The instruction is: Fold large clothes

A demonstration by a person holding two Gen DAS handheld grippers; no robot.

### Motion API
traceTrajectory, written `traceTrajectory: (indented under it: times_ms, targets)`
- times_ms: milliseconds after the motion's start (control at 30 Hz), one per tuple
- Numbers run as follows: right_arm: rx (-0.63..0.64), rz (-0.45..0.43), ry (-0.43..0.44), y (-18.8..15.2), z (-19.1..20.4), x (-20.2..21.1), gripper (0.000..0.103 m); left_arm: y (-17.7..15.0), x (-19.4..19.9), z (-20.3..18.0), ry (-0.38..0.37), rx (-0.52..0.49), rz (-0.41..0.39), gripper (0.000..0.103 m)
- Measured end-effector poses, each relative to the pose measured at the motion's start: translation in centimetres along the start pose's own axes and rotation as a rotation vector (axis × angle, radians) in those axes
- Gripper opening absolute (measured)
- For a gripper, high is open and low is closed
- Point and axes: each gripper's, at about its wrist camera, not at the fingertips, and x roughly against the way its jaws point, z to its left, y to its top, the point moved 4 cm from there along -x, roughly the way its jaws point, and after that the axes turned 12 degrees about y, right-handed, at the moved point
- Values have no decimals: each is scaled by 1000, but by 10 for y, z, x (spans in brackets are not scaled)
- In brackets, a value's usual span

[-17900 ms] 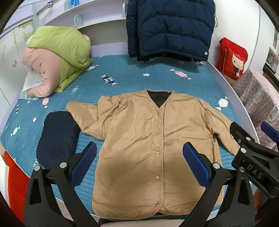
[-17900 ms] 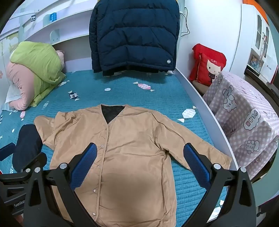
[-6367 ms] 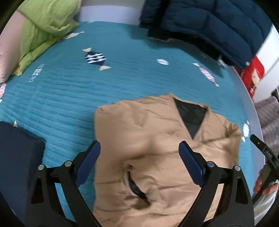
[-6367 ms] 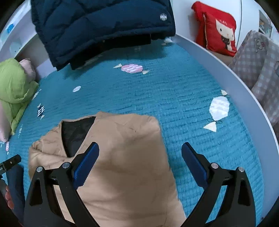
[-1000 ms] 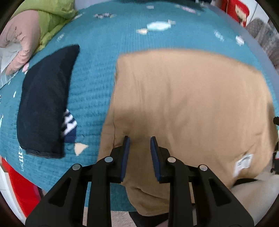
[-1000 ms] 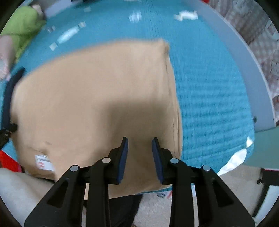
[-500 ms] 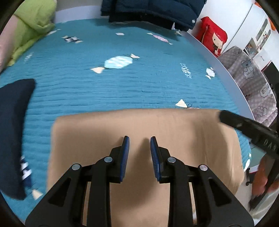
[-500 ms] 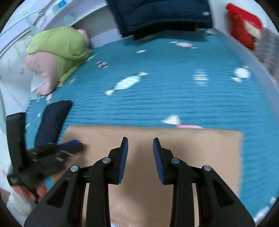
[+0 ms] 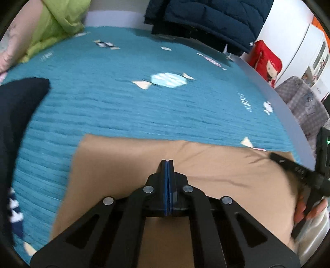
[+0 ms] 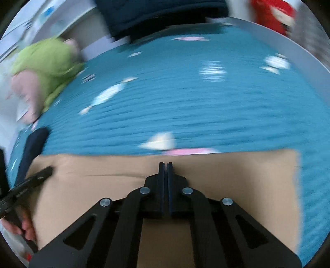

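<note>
The tan jacket (image 9: pixel 206 165) lies folded into a flat rectangle at the near edge of the teal bed; it also fills the lower right wrist view (image 10: pixel 237 175). My left gripper (image 9: pixel 167 161) hangs over its left half, jaws closing down to pad against pad with no cloth between them. My right gripper (image 10: pixel 164 163) is over the right half, its jaws closing the same way and holding nothing. Each gripper shows in the other's view: the right gripper (image 9: pixel 288 165) at the right edge, the left gripper (image 10: pixel 39 175) at the left edge, both held by a hand.
A dark navy folded garment (image 9: pixel 18 107) lies left of the jacket. Green and pink bedding (image 10: pixel 41 68) is piled at the far left. A navy puffer coat (image 9: pixel 206 16) hangs at the head of the bed. A red cushion (image 9: pixel 266 59) and a checked cloth (image 9: pixel 305 107) stand beyond the bed's right rim.
Both grippers' jaws went from a narrow gap to shut. Both hands came lower and closer over the folded jacket, and the views are blurred by the motion.
</note>
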Motion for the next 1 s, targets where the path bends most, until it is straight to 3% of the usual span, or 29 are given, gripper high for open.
traceTrajectory:
  times_ms: [100,200,267,333,433,567,667,833,933,1000]
  targets:
    - [-57,-33,34,3,-26,17,0,1,2,14,24,23,-12,3]
    - [7,-44,-165,6,-33,28,0,5,4,31,78,29,-29,3]
    - [-43,-70,-181,10,-42,42,0,8,10,41,98,42,-39,3]
    - [-70,-96,-293,11,-54,58,6,11,15,45,135,21,-52,3]
    - [-89,-136,-338,8,-62,82,6,19,26,56,279,16,-74,4]
    - [-97,-186,-253,5,-39,100,6,26,44,52,222,15,-80,4]
    - [-48,-168,-121,7,4,95,6,25,55,23,166,-42,-82,4]
    - [91,-22,120,-9,95,45,9,4,52,-26,-37,-89,42,7]
    - [192,92,167,-29,128,16,16,-16,35,-33,-30,-133,130,8]
    - [243,162,146,-44,131,3,17,-24,30,-29,-31,-135,155,7]
